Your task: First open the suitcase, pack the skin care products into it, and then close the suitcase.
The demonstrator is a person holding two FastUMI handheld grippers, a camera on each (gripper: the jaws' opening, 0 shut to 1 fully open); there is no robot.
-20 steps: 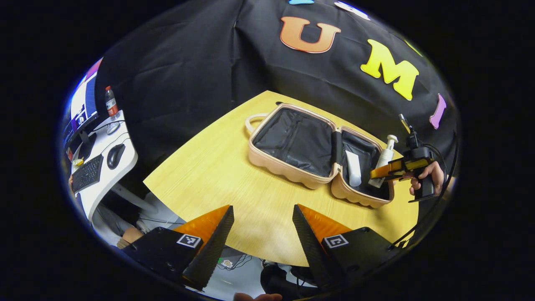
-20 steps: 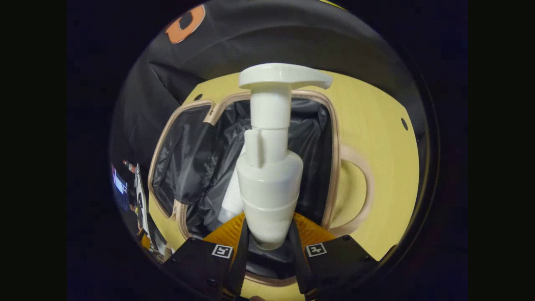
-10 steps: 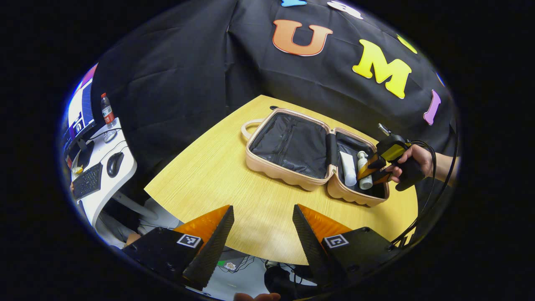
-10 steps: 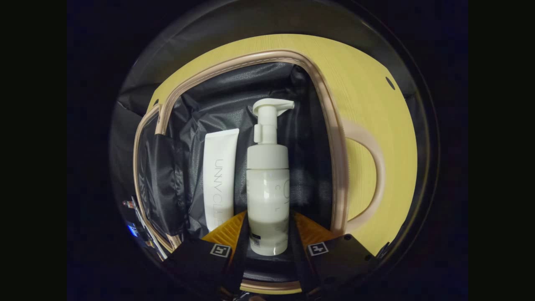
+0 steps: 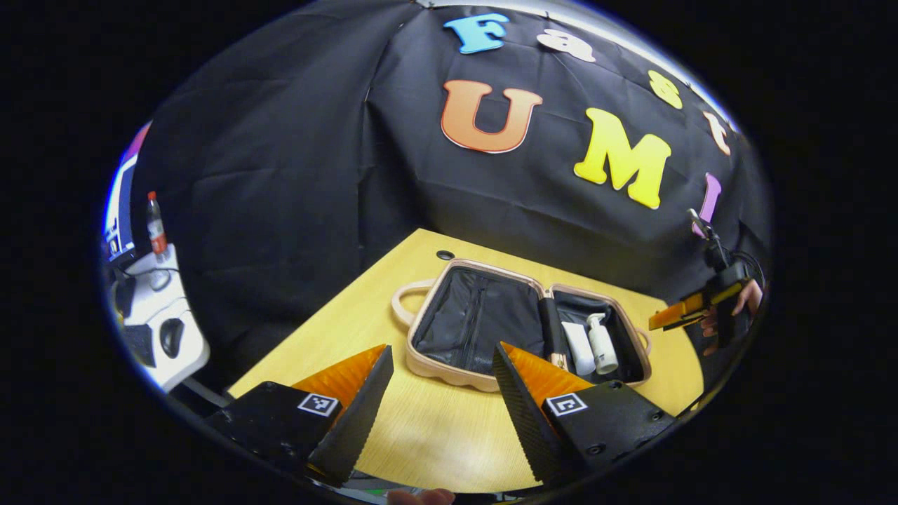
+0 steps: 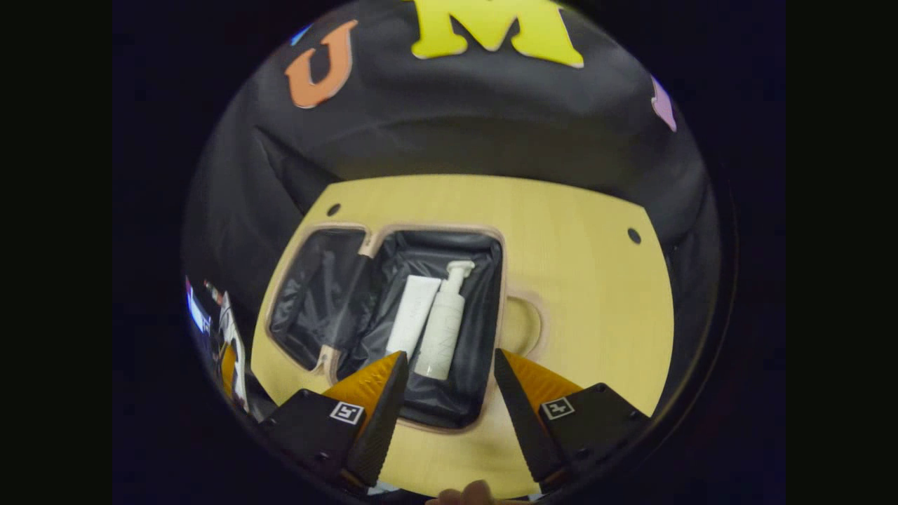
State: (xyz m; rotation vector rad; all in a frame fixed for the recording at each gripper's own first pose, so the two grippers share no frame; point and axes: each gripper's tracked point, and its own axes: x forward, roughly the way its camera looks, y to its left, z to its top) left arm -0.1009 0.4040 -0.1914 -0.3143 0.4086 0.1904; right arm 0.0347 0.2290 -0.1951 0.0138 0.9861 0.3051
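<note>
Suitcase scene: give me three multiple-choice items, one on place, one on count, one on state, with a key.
1. Where does the pump bottle lie?
A. on the table beside the suitcase
B. in the suitcase half that has the tube
C. in the right gripper

2. How many white skin care products lie in the suitcase?
A. one
B. two
C. four

3. How does the suitcase stand?
A. zipped shut
B. half closed
C. open flat

Key:
1 B: the bottle lies beside the tube on the dark lining.
2 B: only the tube and the bottle.
3 C: both lined halves face up on the table.
</note>
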